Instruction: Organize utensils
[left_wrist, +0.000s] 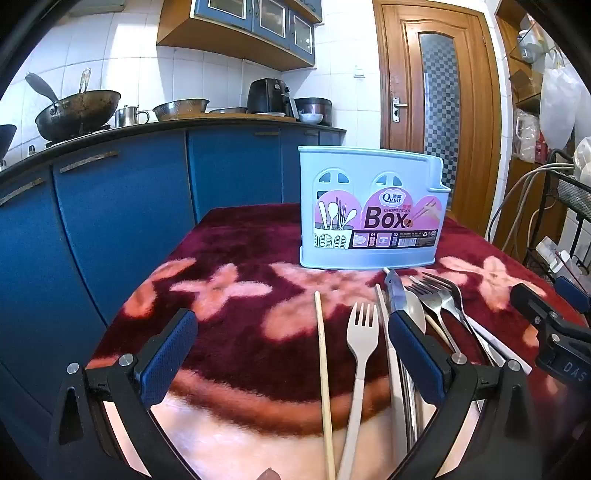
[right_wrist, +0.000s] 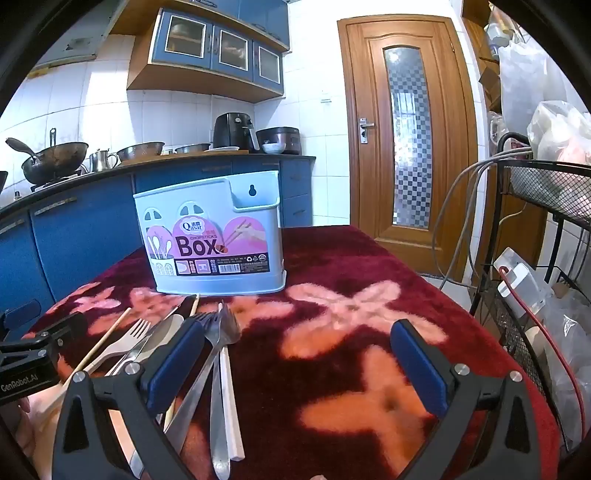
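Kitchen tabletop (left_wrist: 229, 354) under plush maroon cloth: mixed utensils (left_wrist: 424, 306) lie before the pale-blue plastic chopsticks box (left_wrist: 373, 210). Both grippers' fingers (left_wrist: 170, 354) spread empty; best single out the beige plastic fork (left_wrist: 360, 343).

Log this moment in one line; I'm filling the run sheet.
left gripper: open, empty | right gripper: open, empty | utensils: loose on blanket | box: upright behind them

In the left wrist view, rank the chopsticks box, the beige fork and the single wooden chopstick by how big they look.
1. Chopsticks box, clearly largest.
2. Beige fork and wooden chopstick: similar length; the fork is wider, though both run out of frame, so their order is unsure.
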